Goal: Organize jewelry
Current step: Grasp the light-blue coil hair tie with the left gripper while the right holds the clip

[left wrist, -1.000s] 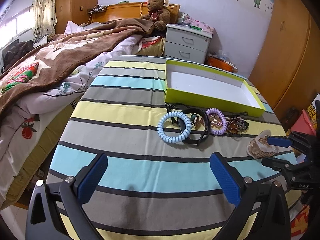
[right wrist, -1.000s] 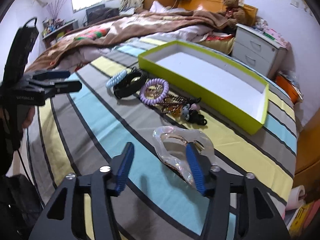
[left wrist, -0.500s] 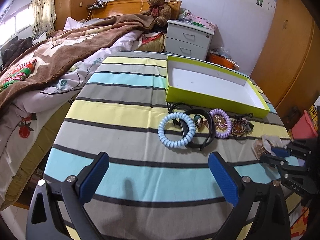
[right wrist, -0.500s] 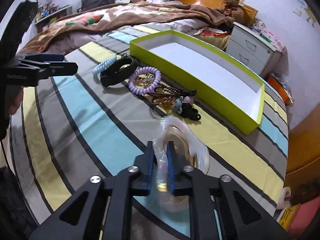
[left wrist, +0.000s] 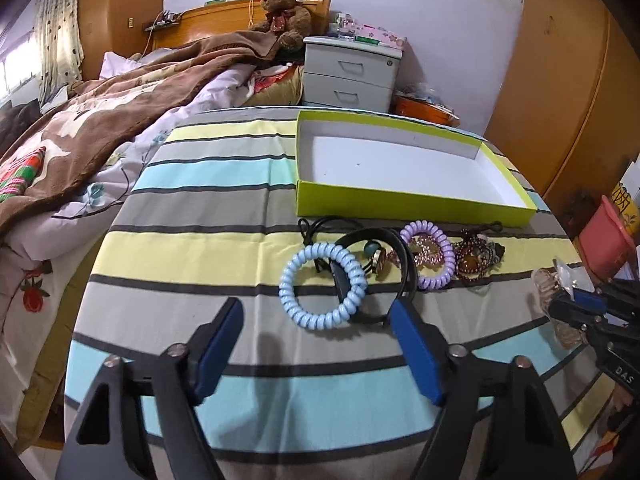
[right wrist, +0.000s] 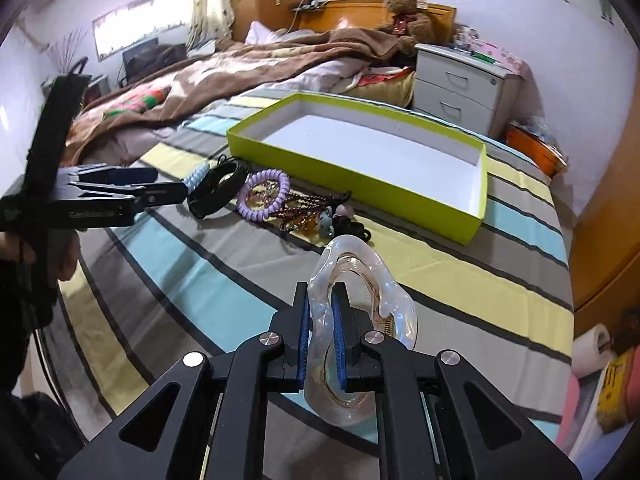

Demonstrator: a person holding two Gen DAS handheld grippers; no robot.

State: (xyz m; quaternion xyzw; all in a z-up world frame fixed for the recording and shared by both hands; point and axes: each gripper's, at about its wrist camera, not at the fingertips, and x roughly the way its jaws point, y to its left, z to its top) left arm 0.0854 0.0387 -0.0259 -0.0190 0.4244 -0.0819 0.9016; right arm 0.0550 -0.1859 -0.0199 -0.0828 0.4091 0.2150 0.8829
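Observation:
My right gripper (right wrist: 320, 308) is shut on a clear plastic bracelet (right wrist: 372, 280) and holds it above the striped tablecloth. It shows at the right edge of the left wrist view (left wrist: 576, 304). My left gripper (left wrist: 316, 332) is open and empty, just short of a light blue coil hair tie (left wrist: 322, 290). Beside that tie lie a black bracelet (left wrist: 394, 248), a purple coil tie (left wrist: 430, 258) and brown beaded jewelry (left wrist: 476, 256). An empty green box with a white inside (left wrist: 400, 206) stands behind them, and shows in the right wrist view (right wrist: 352, 184).
The round table (left wrist: 200, 240) carries a striped cloth. A bed with a brown blanket (left wrist: 100, 120) lies to the left. A grey nightstand (left wrist: 352, 76) and a teddy bear (left wrist: 286, 12) stand behind. A red bin (left wrist: 604, 236) sits at the right.
My right gripper closed on the clear bracelet and lifted it off the cloth. My left gripper moved forward toward the blue coil tie and stayed open.

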